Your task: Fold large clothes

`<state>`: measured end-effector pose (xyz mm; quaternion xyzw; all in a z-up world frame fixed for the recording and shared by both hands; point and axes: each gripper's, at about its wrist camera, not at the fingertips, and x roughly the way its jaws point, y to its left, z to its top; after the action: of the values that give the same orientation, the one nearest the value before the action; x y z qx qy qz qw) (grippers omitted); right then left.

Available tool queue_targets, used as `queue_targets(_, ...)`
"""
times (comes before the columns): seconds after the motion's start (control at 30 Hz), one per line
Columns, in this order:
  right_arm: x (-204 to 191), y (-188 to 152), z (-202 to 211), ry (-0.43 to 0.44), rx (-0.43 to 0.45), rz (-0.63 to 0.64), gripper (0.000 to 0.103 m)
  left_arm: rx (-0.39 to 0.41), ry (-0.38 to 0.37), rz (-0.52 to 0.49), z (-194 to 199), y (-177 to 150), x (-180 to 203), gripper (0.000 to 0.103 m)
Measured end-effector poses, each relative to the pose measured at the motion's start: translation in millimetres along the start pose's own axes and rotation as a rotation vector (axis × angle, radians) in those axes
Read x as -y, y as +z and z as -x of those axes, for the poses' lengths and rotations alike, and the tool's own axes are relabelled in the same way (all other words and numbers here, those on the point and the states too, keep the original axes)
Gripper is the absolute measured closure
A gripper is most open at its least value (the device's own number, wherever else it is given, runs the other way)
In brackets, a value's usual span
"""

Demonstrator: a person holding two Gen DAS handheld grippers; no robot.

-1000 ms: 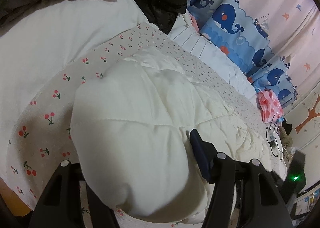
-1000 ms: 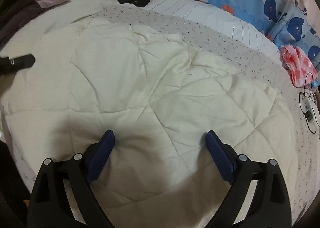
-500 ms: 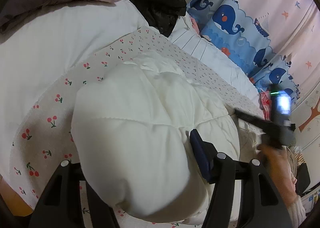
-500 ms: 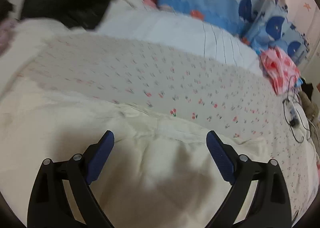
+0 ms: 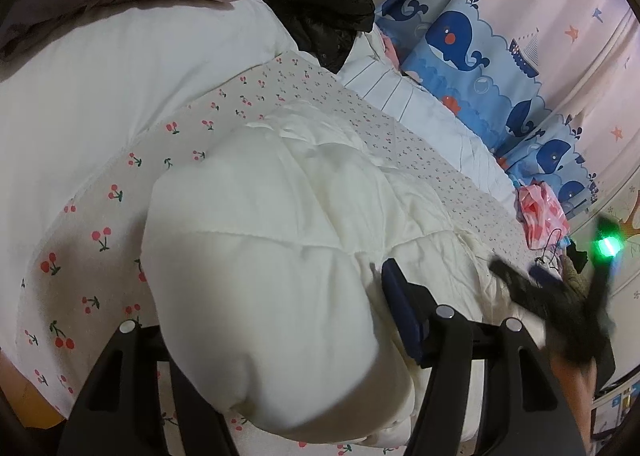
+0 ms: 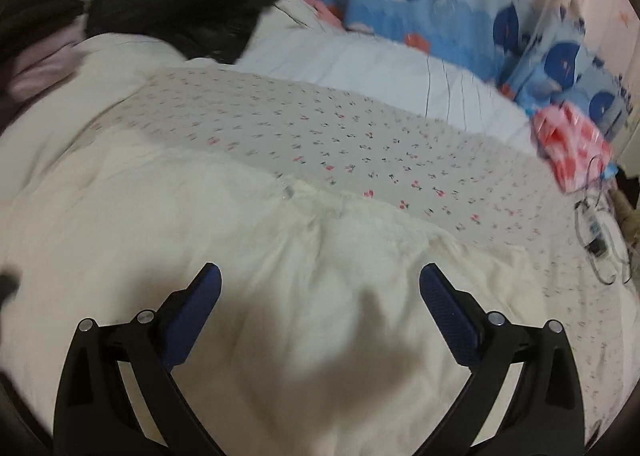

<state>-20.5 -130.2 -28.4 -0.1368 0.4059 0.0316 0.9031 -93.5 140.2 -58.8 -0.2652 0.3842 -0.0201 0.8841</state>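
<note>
My left hand-held gripper (image 5: 276, 340) pinches the puffy cream quilted garment (image 5: 280, 264); my right hand-held gripper (image 6: 318, 292) hovers spread above it, on the cherry-print bed sheet (image 6: 320, 128).

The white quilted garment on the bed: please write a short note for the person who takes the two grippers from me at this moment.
Left gripper: shut on a thick bunched fold of the white quilted garment; do not release it.
Right gripper: open, empty, over the garment, fingers apart.
The garment lies on the cherry-print sheet; its far edge is wrinkled. The black clothes sit at the head of the bed, untouched.
Done: one end gathered and doubled.
Left: probably take the loose side with the right gripper, finish the fold, smooth it.
</note>
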Motion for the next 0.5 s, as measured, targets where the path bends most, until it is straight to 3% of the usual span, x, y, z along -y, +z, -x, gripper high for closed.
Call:
queue_targets(0.07,-14,-23,6,-0.020,-0.018,0.043,0.007,-0.006,-0.008,0.013,-1,0,-2,0.039)
queue_targets(0.17,-39,-57,-16,-0.017,-0.103,0.141,0.007,-0.042,-0.051,0.084,-6,0,-13,0.033)
queue_targets(0.23,-26,-49,-14,0.033,-0.145,0.053,0.007,-0.053,-0.070,0.125,-8,0,-21,0.032)
queue_targets(0.4,-22,-47,34,-0.010,-0.038,0.051,0.007,-0.063,-0.120,0.196,-8,-1,-35,0.032)
queue_targets(0.5,-41,-74,18,0.000,-0.132,0.147,0.007,-0.085,-0.147,0.245,-13,-2,-41,0.031)
